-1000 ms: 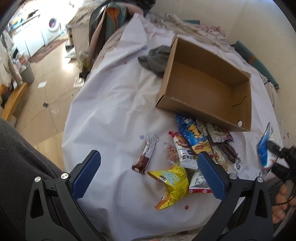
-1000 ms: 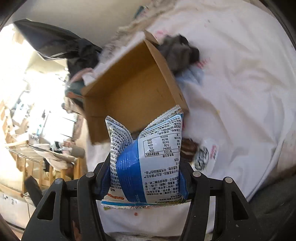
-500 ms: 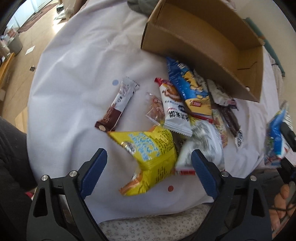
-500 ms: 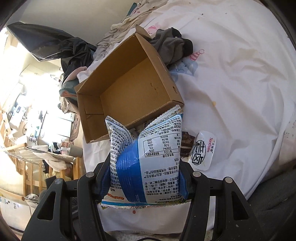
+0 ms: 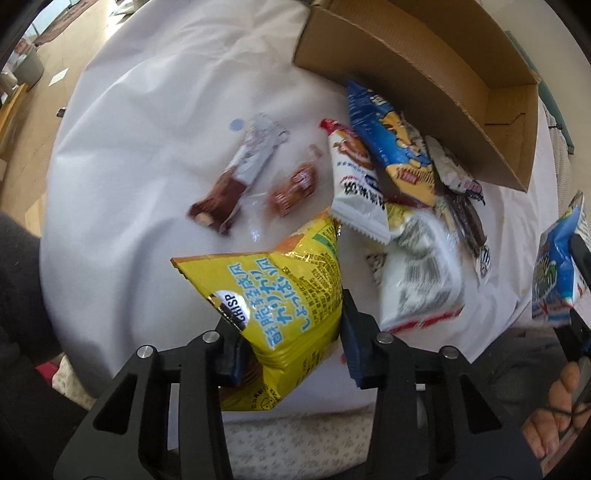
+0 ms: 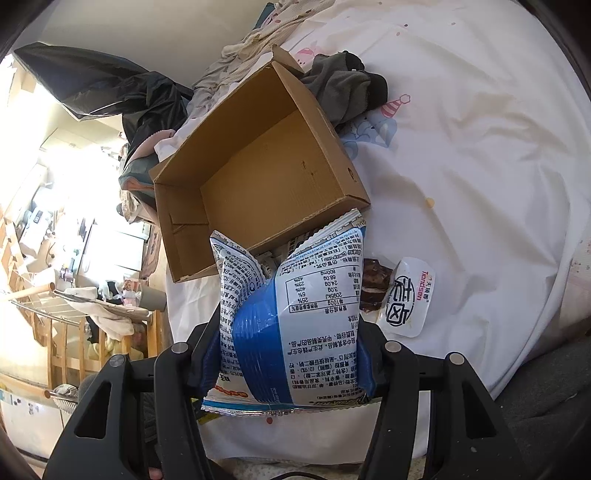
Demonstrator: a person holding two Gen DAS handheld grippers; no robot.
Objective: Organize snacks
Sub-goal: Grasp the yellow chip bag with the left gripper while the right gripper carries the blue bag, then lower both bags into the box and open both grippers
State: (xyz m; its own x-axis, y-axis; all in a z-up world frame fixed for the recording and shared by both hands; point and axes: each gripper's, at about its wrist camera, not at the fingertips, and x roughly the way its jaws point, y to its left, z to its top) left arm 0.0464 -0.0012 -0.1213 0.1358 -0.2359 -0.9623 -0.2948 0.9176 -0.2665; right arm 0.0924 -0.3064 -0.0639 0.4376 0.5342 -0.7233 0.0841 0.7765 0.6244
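Waiting empty on the white sheet, the cardboard box (image 6: 258, 177) is the likely destination as the left gripper (image 5: 288, 350) pinches a yellow crisp bag (image 5: 280, 295) and the right gripper (image 6: 288, 358) clamps a blue-and-white snack packet (image 6: 295, 317); next, carry both over the rim.

Plain pale wall (image 6: 155, 33) behind. Wooden floor (image 5: 26, 147) at left. Wooden drying rack (image 6: 48, 314) in strong daylight. White sheet (image 6: 480, 147) spread underneath.
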